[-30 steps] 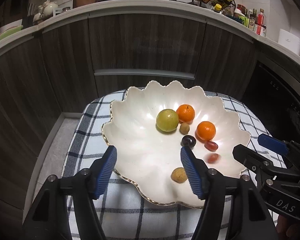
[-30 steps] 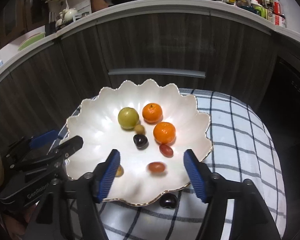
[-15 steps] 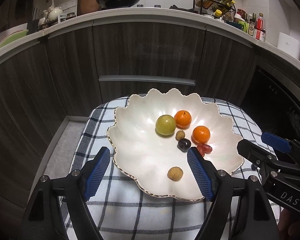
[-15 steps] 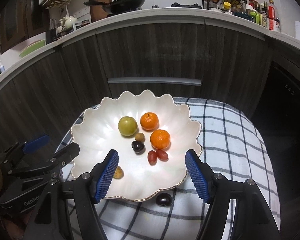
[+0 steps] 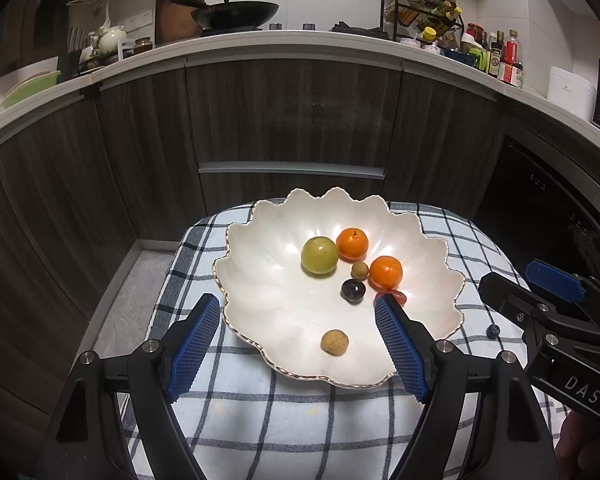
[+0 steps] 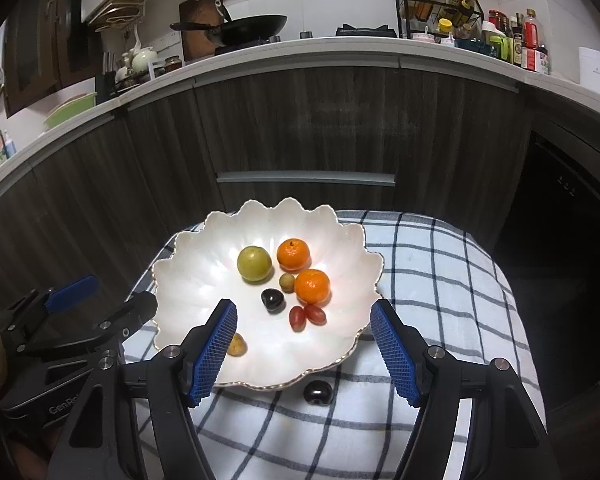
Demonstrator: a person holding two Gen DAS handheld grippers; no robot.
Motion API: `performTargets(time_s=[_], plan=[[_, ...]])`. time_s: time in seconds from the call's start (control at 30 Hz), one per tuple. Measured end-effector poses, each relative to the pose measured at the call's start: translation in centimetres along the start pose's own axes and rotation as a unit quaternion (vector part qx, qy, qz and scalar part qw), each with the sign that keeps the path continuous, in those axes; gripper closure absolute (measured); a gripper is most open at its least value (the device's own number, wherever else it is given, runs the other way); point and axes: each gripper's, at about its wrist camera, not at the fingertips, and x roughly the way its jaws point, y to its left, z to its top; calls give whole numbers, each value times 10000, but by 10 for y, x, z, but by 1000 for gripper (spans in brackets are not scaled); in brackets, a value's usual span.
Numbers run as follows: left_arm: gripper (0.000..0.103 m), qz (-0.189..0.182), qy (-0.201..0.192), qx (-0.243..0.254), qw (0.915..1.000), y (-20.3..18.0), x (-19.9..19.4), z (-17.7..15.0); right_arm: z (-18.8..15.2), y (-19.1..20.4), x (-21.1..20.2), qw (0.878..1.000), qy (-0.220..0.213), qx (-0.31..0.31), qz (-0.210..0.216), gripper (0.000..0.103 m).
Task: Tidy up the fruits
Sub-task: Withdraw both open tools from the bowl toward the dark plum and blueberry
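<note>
1. Both grippers, left gripper [image 5: 298, 346] and right gripper [image 6: 304, 350], have pulled back from the scalloped bowl [image 6: 188, 276], jaws spread, empty.
2. The red grape tomatoes [image 6: 306, 316] now rest together at the near orange's [image 6: 312, 286] 6 o'clock.
3. A dark cherry [image 6: 318, 392] lies on the checked cloth [image 6: 440, 280] at the bowl's 6 o'clock.

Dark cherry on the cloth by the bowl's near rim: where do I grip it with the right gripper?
Probably from above, right gripper open, fingers closing left-right across the cherry's round middle. The bowl rim sits just behind it, so stay on the near side.

Both claws [image 5: 296, 344] [image 6: 304, 344] wide apart, empty
</note>
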Motion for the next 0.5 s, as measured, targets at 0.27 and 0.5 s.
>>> performTargets(time_s=[0.27, 0.5], plan=[[18, 2, -61, 76, 10000, -17, -10, -1, -4, -15, -14, 9999, -79, 71, -83, 33], [14, 123, -61, 90, 9999, -38, -15, -5, -7, -36, -23, 9995, -136, 139, -242, 24]])
